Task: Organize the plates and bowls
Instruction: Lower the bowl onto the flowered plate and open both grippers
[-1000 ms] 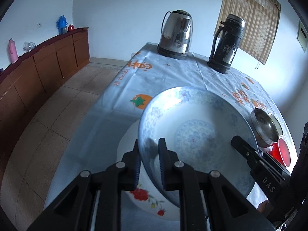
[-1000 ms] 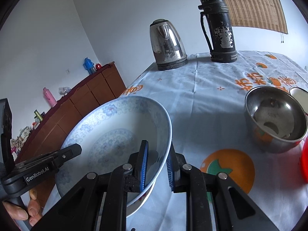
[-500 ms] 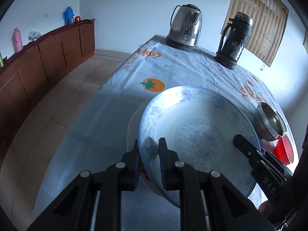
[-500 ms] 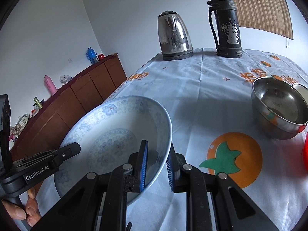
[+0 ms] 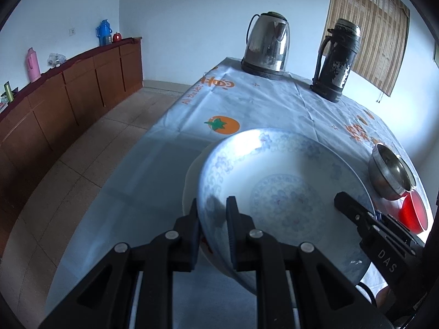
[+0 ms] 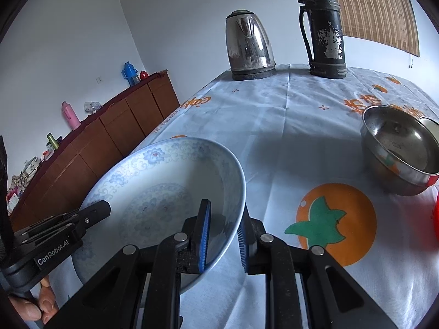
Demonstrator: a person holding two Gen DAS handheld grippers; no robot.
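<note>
Two tools are holding one big blue-and-white bowl [image 5: 282,192] over the desk [image 6: 288,126]. The left tool [image 5: 212,219] is pinching the bowl's rim on one side. The right tool [image 6: 223,233] is pinching the rim on the other side. A white plate [image 5: 192,181] is peeking out from under the bowl, at the edge of the desk. A shiny metal bowl [image 6: 400,148] is sitting well apart on the cloth, next to something red [image 5: 413,211]. A kettle [image 6: 249,46] and a dark flask [image 6: 323,27] are standing at the far end.
</note>
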